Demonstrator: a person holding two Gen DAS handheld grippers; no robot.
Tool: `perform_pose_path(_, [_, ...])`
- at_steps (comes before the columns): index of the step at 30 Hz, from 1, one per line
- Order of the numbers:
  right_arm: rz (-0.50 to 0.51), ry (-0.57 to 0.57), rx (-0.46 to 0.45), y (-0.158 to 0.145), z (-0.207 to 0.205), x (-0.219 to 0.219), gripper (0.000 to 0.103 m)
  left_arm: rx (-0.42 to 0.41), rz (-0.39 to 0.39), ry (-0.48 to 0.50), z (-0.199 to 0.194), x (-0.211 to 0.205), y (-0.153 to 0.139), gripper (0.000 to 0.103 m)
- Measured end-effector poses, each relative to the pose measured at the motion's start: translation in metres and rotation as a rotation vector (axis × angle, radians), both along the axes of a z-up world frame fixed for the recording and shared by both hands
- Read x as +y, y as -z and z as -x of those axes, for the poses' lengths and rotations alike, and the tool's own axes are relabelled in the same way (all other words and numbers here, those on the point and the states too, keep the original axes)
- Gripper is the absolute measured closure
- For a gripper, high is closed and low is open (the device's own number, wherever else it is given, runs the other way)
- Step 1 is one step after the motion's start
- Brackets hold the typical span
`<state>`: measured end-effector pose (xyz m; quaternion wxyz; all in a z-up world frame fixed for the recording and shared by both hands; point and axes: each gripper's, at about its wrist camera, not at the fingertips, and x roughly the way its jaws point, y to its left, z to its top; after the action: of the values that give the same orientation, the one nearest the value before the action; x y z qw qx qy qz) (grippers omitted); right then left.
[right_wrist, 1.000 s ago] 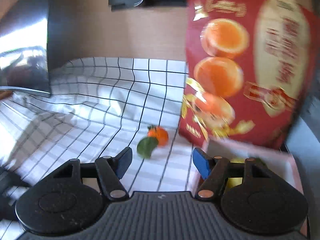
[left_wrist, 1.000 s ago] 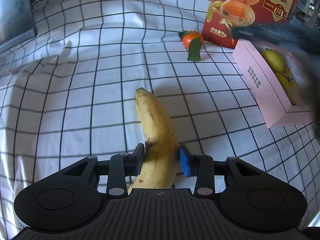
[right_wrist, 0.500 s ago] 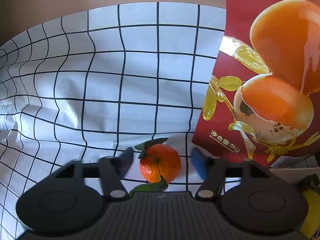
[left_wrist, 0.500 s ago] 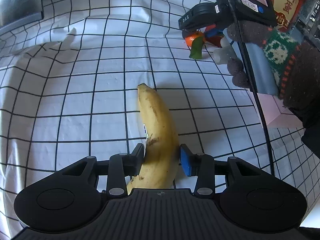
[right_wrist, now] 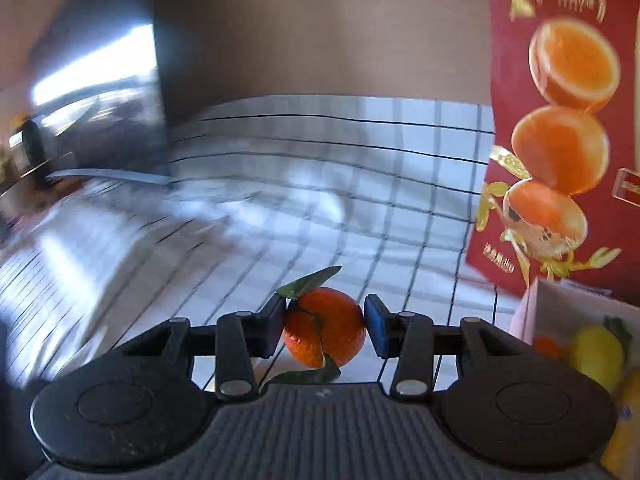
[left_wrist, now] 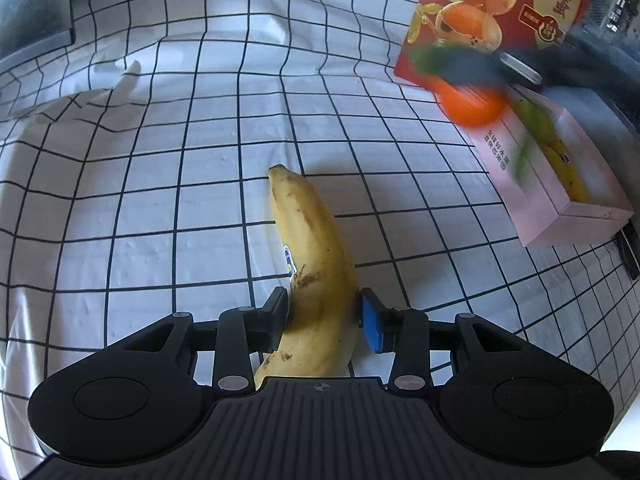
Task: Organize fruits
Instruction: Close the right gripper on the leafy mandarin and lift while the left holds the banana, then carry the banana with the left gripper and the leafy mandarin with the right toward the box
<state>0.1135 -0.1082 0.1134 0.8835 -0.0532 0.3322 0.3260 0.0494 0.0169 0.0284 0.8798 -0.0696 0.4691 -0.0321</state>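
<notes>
A yellow banana (left_wrist: 316, 280) lies on the checked cloth between the fingers of my left gripper (left_wrist: 323, 320), which is shut on its lower part. My right gripper (right_wrist: 324, 326) is shut on a tangerine (right_wrist: 325, 326) with green leaves and holds it above the cloth. In the left wrist view the tangerine (left_wrist: 470, 104) appears blurred in the air at the near end of the pink box (left_wrist: 560, 204), under the blurred right gripper (left_wrist: 472, 70). The pink box holds a banana (left_wrist: 560, 160); a lemon (right_wrist: 598, 354) shows in it in the right wrist view.
A red carton printed with oranges (left_wrist: 492, 12) stands behind the pink box. The white cloth with black grid (left_wrist: 160, 200) has folds at the left. A dark panel (left_wrist: 32, 12) sits at the far left corner.
My right gripper closed on the tangerine and lifted it off the cloth toward the pink box. My left gripper stays shut on the banana with little movement.
</notes>
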Motion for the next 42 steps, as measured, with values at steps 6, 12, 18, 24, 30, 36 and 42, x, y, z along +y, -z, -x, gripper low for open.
perform_pose_path(6, [0.098, -0.067, -0.001, 0.001, 0.086, -0.042, 0.060, -0.027, -0.058, 0.068, 0.007, -0.014, 0.000, 0.061])
perform_pose_path(12, [0.228, 0.087, 0.059, 0.041, 0.112, -0.082, 0.060, -0.031, -0.056, 0.183, 0.015, -0.039, -0.001, 0.061])
perform_pose_path(18, [0.249, 0.194, 0.088, 0.062, 0.119, -0.107, 0.060, 0.006, -0.071, 0.178, 0.013, -0.045, -0.003, 0.060])
perform_pose_path(24, [0.232, 0.214, 0.070, 0.070, 0.125, -0.116, 0.060, 0.041, -0.068, 0.137, 0.006, -0.046, -0.002, 0.060])
perform_pose_path(30, [0.209, 0.212, 0.109, 0.082, 0.123, -0.118, 0.050, 0.041, -0.084, 0.152, 0.005, -0.053, 0.000, 0.046])
perform_pose_path(36, [0.170, 0.203, 0.144, 0.090, 0.123, -0.123, 0.039, 0.031, -0.060, 0.094, 0.007, -0.054, 0.000, 0.042])
perform_pose_path(42, [0.118, 0.161, 0.159, 0.093, 0.123, -0.126, 0.017, 0.038, -0.026, 0.054, 0.005, -0.051, -0.001, 0.042])
